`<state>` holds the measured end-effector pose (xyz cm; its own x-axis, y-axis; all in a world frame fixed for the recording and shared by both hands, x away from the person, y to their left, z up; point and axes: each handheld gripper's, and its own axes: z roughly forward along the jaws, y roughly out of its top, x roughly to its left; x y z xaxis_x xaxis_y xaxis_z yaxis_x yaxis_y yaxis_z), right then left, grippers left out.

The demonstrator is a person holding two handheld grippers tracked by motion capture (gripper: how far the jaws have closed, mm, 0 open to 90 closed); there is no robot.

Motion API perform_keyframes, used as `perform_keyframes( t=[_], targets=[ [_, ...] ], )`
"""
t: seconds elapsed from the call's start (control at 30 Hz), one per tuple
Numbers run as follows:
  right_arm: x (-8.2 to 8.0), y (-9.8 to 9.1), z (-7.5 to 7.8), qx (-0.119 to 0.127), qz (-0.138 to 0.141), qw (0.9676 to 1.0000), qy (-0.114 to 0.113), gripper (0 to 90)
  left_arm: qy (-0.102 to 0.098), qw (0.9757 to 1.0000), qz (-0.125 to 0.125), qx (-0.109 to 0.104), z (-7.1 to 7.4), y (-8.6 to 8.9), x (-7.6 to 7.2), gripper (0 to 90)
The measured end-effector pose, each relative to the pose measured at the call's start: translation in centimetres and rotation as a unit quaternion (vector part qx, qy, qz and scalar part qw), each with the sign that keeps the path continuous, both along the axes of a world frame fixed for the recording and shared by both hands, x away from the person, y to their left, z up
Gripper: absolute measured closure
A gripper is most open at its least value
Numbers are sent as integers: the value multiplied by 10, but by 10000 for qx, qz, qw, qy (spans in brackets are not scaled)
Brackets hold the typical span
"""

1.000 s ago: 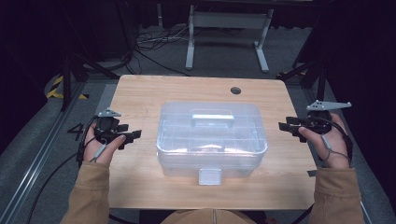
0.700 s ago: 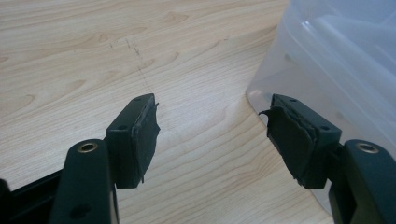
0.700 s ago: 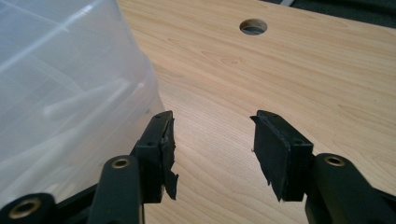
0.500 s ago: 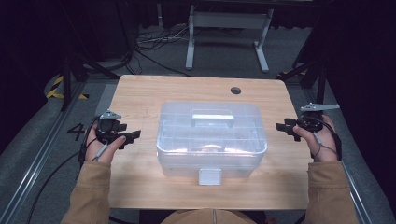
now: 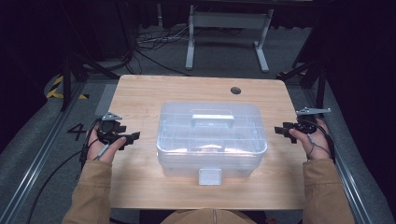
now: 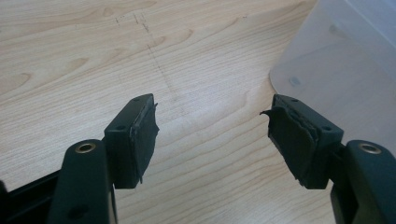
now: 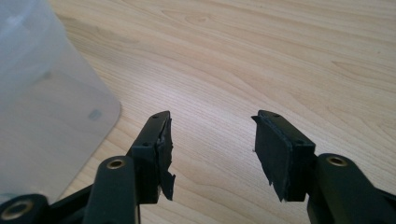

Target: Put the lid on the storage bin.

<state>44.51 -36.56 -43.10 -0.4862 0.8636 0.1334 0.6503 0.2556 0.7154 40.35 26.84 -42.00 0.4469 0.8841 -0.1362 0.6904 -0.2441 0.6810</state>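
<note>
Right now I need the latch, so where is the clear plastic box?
In the high view the clear plastic box sits mid-table, between the left gripper and right gripper, its latch facing the person.

The surface [image 5: 140, 93] is pale wood with a fine brown grain and a faint pencil-grey line across it in the left gripper view. The storage box [image 5: 212, 135] on it is clear, milky plastic with a whitish handle and a white latch [image 5: 209, 176] at the front. Both the left tool [image 5: 133, 136] and the right tool [image 5: 279, 131] are matte black, each with brass-coloured rivets showing in its own gripper view and a grey plate on top. The person's sleeves [image 5: 91, 191] are tan. The floor [image 5: 42, 154] is grey, with a yellow-and-black striped patch [image 5: 56, 87] at the left
</note>
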Motion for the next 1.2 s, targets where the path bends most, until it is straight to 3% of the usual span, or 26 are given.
perform_keyframes(
  t=[0.47,0.77,0.9,1.2],
  targets=[
    [8,-1,-24,-210,-28,9997,101,472,100,9998,-85,126,-14,1,6,327],
    [11,2,-38,-344,-11,9990,285,473,267,9994,-129,174,-23,-1,8,320],
    [11,5,-42,-476,-1,9978,454,482,341,9989,-191,268,-25,-2,8,317],
    [12,11,-46,-754,48,9953,597,464,433,9982,-260,333,-28,-2,9,312]
  ],
)
